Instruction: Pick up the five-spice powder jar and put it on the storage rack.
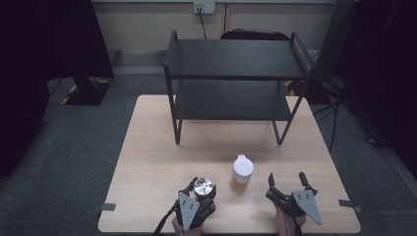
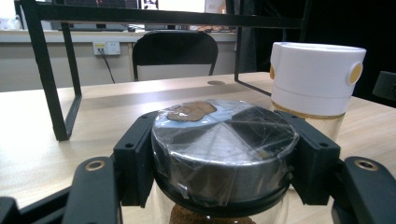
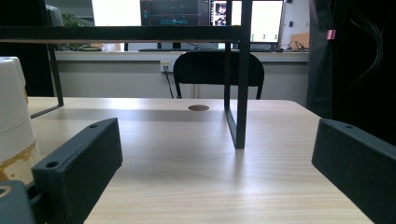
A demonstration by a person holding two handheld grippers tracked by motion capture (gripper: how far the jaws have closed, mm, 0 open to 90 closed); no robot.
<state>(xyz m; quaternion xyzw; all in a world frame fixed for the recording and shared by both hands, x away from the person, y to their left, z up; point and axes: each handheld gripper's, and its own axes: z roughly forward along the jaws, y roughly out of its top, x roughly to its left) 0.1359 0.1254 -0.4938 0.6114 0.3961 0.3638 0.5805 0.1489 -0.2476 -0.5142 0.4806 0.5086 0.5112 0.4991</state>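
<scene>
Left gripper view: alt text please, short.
The left tool is shut on the silver lid of a jar wrapped in clear film, standing on a wooden table. A white-capped bottle stands just behind to the right, with a black rack's leg and a chair beyond.

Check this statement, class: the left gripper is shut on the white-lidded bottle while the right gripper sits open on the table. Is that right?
Not quite. The left gripper is shut on the metal-lidded jar, as the left gripper view shows; the white-lidded bottle stands free beside it. The right gripper is indeed open.
</scene>
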